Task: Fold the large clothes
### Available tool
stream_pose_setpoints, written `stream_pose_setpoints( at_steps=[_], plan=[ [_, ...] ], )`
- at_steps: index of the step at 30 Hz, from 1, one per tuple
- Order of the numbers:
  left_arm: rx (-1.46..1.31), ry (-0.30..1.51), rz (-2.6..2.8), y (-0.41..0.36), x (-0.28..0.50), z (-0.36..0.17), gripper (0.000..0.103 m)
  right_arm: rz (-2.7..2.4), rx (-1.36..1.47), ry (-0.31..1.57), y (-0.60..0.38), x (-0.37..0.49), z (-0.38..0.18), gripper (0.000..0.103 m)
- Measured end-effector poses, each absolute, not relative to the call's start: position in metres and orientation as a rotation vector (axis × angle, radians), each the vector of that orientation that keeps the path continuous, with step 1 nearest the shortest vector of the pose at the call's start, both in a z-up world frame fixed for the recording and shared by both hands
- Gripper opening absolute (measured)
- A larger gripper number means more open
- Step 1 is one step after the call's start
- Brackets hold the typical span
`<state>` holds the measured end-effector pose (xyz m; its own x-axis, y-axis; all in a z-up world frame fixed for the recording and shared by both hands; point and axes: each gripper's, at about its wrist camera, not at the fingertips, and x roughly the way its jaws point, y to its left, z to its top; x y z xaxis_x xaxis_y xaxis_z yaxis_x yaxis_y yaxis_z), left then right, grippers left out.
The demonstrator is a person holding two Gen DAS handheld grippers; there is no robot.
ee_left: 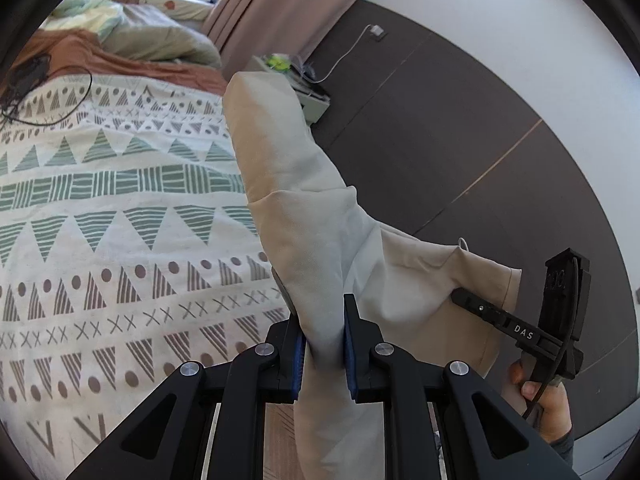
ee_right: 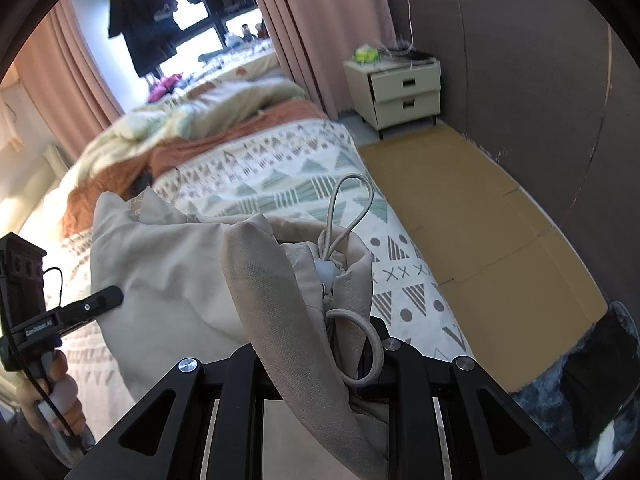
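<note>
Fingers of both the left gripper (ee_left: 324, 344) and right gripper (ee_right: 316, 344) clench the beige garment (ee_left: 304, 208), stretched lengthwise between them.

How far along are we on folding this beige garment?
Done: pickup. The left gripper and the right gripper are each shut on the beige garment, held up above the patterned bedspread.
In hand: it hangs bunched, its drawstring cord looping loose.
Left: no neat fold shows; spreading it flat and all the folds likely remain.
</note>
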<state>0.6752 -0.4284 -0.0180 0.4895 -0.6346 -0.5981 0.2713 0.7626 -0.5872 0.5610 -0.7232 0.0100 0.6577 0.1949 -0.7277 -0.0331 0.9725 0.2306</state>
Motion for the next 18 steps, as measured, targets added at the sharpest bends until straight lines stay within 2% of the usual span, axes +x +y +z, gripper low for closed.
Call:
stream_pose_setpoints(
  at_steps=[4, 6, 8, 11, 12, 14, 18],
  plan=[
    [-0.476, 0.985, -0.535, -0.423, 0.71, -0.064, 0.018, 0.094, 0.191, 0.899, -0.72, 0.591, -0.028, 0.021],
    [-0.5, 1.056, -0.508, -0.419, 0.725, -0.093, 0.025, 0.022, 0.163, 0.922, -0.719, 0.602, -0.047, 0.029],
    [-0.542, 1.133, -0.487, -0.414, 0.733, -0.119, 0.04, -0.024, 0.164, 0.944, -0.718, 0.608, -0.06, 0.051],
    [-0.582, 1.196, -0.476, -0.406, 0.732, -0.147, 0.048, -0.16, 0.106, 0.968, -0.726, 0.607, -0.068, 0.062],
    [-0.575, 1.203, -0.477, -0.404, 0.73, -0.152, 0.049, -0.213, 0.086, 0.985, -0.732, 0.605, -0.069, 0.062],
    [-0.561, 1.204, -0.485, -0.402, 0.725, -0.154, 0.058, -0.321, 0.085, 1.026, -0.749, 0.591, -0.071, 0.062],
    [-0.54, 1.196, -0.509, -0.404, 0.706, -0.148, 0.059, -0.315, 0.24, 0.982, -0.781, 0.527, -0.063, 0.062]
  ],
)
